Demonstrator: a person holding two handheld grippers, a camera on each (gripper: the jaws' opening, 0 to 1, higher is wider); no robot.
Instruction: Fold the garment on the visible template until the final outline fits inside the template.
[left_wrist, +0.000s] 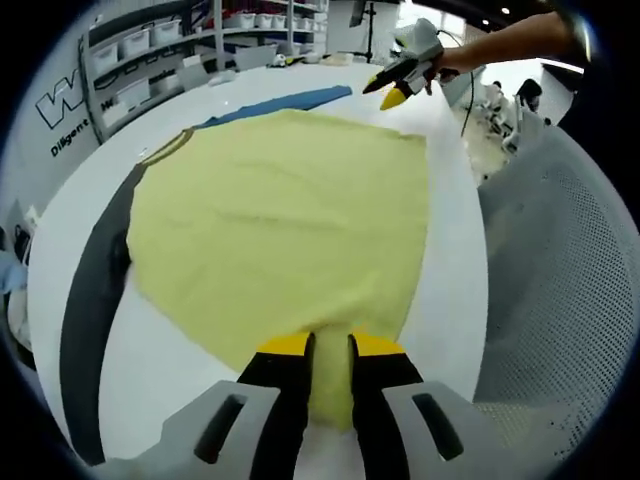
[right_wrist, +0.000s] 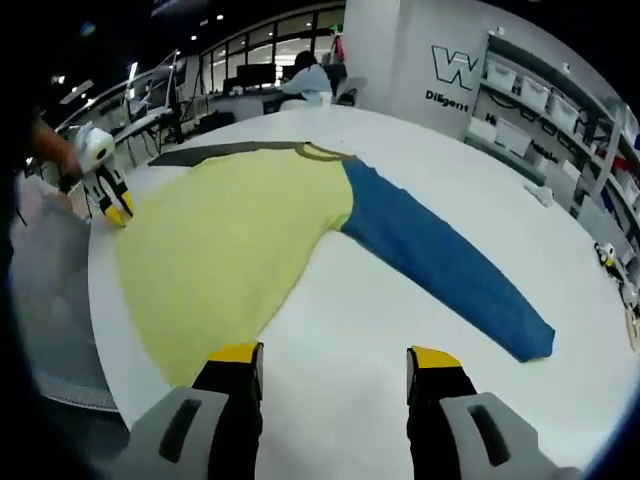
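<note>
In the left gripper view, my left gripper (left_wrist: 331, 345) is nearest to me, its two yellow-tipped jaws drawn close with the hem of the shirt (left_wrist: 280, 220) pinched between them. The yellow body of the shirt spreads flat away from this grip over the white table (left_wrist: 455, 290). Beside the shirt lies its grey sleeve (left_wrist: 90, 300), stretched along the table edge. Beyond the shirt body, a blue sleeve (left_wrist: 290, 100) shows at the far side. Still farther, past the far corner of the shirt, my right gripper (left_wrist: 395, 92) comes in, held by my hand (left_wrist: 455, 62). Next to the table stands a mesh chair (left_wrist: 560, 280). Behind the table are shelves (left_wrist: 150, 60) with white bins.

In the right gripper view, my right gripper (right_wrist: 335, 358) stands with its jaws wide apart over bare table (right_wrist: 350, 330), just beside the nearest corner of the shirt (right_wrist: 230, 240), and it holds nothing. From the shirt body the blue sleeve (right_wrist: 450, 265) runs out flat over the table. The collar (right_wrist: 320, 152) lies beyond. At the far edge of the shirt, my left gripper (right_wrist: 115, 210) touches the cloth.
</note>
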